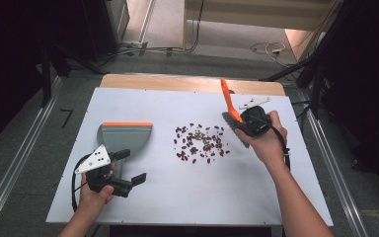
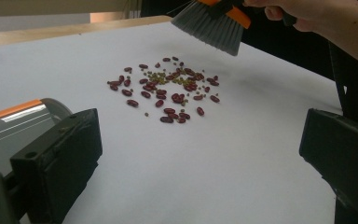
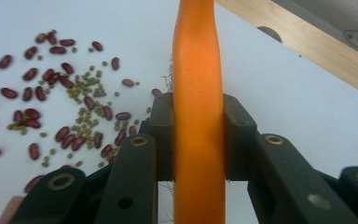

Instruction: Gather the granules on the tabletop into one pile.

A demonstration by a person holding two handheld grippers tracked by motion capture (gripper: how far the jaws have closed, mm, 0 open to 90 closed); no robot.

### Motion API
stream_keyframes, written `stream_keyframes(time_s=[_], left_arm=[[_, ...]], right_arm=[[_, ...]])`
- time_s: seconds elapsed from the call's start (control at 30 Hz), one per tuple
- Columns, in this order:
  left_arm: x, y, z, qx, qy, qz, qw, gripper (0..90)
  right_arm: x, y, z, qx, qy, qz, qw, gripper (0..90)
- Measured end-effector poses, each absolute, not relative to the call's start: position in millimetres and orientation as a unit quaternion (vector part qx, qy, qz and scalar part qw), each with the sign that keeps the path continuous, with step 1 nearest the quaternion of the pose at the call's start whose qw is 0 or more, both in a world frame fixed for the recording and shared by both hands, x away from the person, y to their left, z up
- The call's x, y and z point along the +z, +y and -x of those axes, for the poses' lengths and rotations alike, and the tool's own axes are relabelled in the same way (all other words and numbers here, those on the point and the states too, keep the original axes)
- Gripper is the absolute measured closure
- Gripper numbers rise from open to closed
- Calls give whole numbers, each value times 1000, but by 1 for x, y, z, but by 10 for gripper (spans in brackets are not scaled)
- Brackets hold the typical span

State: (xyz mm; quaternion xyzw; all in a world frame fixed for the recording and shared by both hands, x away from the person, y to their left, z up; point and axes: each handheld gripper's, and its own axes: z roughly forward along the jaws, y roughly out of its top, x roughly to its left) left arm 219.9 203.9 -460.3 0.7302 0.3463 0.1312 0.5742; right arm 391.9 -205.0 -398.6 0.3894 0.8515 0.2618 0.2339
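Observation:
Red beans mixed with small green ones (image 1: pixel 201 142) (image 2: pixel 168 91) (image 3: pixel 60 102) lie scattered in the middle of the white board (image 1: pixel 177 197). A grey dustpan with an orange edge (image 1: pixel 124 136) (image 2: pixel 14 123) rests left of them. My left gripper (image 1: pixel 131 168) (image 2: pixel 200 158) hovers open just in front of the dustpan, holding nothing. My right gripper (image 1: pixel 249 123) (image 3: pixel 199 140) is shut on the orange handle of a brush (image 1: pixel 227 98) (image 3: pixel 198 93). The brush's grey bristles (image 1: pixel 231 120) (image 2: pixel 212 28) hang just right of the beans.
A small white part (image 1: pixel 254 103) lies on the board behind the right hand. The table's wooden far edge (image 1: pixel 187 83) runs beyond the board. Metal rails (image 1: pixel 15 163) flank the table. Cables (image 1: pixel 266 48) lie on the floor behind.

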Motion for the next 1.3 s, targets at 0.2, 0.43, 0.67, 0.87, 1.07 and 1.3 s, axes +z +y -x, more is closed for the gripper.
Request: stream_keyframes(time_s=[0.2, 0.43, 0.67, 0.87, 1.07, 1.3], left_arm=[[-461, 205, -220, 134, 349, -730, 572, 0], [-462, 203, -220, 143, 347, -735, 565, 0], [-462, 202, -220, 139, 348, -734, 566, 0], [-462, 202, -220, 139, 347, -734, 567, 0], [-462, 203, -220, 136, 346, -734, 569, 0], [-462, 202, -220, 137, 344, -735, 569, 0]], right_arm=[[-405, -193, -404, 222, 859, -385, 254, 688], [-415, -185, -415, 185, 862, -389, 266, 687], [-421, -185, -424, 169, 864, -392, 265, 688], [-428, -178, -426, 148, 871, -383, 270, 687], [-439, -166, -425, 140, 875, -377, 269, 688], [-443, -157, -420, 152, 879, -379, 247, 689]])
